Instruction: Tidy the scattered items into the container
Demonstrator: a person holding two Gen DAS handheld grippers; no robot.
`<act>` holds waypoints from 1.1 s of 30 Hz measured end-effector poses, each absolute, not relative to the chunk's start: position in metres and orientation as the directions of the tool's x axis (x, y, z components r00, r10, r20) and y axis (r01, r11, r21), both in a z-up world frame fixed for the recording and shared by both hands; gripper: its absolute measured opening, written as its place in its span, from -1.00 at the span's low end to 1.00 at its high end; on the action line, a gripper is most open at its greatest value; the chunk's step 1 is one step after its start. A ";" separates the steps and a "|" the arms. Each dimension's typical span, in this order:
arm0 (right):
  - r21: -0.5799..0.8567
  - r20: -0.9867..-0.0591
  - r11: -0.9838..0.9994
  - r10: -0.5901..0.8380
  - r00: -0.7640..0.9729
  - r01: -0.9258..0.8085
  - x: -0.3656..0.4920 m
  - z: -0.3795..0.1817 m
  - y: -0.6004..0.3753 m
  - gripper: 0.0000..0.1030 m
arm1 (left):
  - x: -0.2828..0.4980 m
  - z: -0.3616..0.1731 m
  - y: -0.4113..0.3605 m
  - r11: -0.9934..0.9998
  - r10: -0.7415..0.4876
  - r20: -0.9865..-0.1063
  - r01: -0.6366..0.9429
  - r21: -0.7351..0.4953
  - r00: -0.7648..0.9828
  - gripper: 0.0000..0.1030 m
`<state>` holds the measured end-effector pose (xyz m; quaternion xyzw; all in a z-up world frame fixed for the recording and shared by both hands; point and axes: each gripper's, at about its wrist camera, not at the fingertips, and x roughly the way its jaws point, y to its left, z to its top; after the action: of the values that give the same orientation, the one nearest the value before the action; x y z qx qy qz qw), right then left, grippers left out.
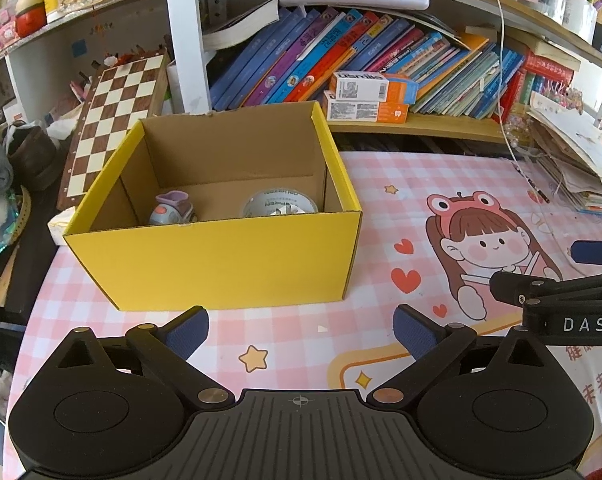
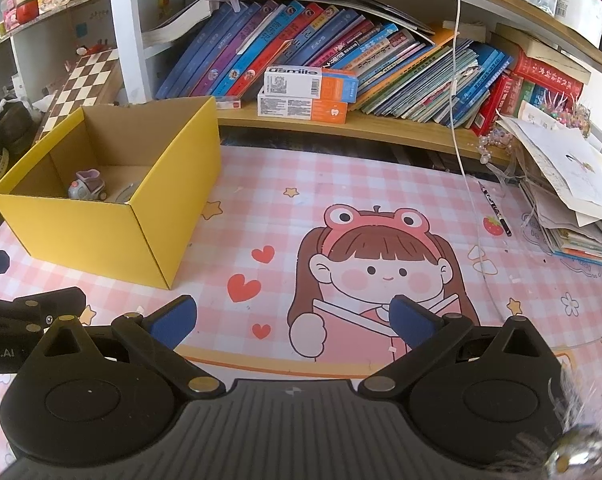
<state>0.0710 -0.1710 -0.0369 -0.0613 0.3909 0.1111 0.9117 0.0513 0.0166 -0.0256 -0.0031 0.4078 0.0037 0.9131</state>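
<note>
We see a pink checkered desk mat (image 2: 341, 184) with a cartoon girl print covering the desk, bookshelf (image 2: 381, 120) behind it packed with leaning books. Next down, the yellow cardboard box (image 1: 205, 264) sits open-topped on the mat's left part, chessboard (image 1: 113, 120) propped just behind it. Inside the box: a small purple toy car (image 1: 172, 209) at the left of the floor and a round white tape roll (image 1: 279, 205) to its right, apart from each other. Two toothpaste cartons (image 2: 305, 96) stacked on the low shelf. A pencil (image 2: 495, 208) lies on the mat near the paper pile on the right. Left gripper (image 1: 301, 330) is spread wide, nothing between its blue pads, just short of the box's front wall. Right gripper (image 2: 291, 322) likewise wide, empty, over the girl print.
</note>
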 end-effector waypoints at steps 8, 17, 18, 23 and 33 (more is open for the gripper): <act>-0.024 -0.728 0.967 0.156 0.668 -0.252 0.070 -0.037 -0.171 1.00 | 0.051 -0.026 0.016 1.000 0.005 -0.746 -0.008 0.000 0.666 1.00; -0.025 -0.729 0.965 0.160 0.665 -0.260 0.071 -0.037 -0.170 1.00 | 0.051 -0.026 0.017 1.000 0.008 -0.749 -0.015 -0.003 0.663 1.00; -0.025 -0.729 0.965 0.161 0.665 -0.261 0.071 -0.037 -0.170 1.00 | 0.051 -0.026 0.017 1.000 0.008 -0.749 -0.015 -0.002 0.663 1.00; -0.025 -0.729 0.965 0.160 0.665 -0.260 0.072 -0.038 -0.170 1.00 | 0.052 -0.026 0.017 1.000 0.009 -0.747 -0.012 0.001 0.665 1.00; -0.026 -0.730 0.966 0.158 0.665 -0.258 0.071 -0.037 -0.169 1.00 | 0.051 -0.026 0.017 1.000 0.012 -0.745 -0.012 0.006 0.667 1.00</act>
<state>0.0713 -0.1690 -0.0372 -0.0639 0.3931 0.1143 0.9101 0.0511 0.0167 -0.0261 0.0000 0.4081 0.0068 0.9129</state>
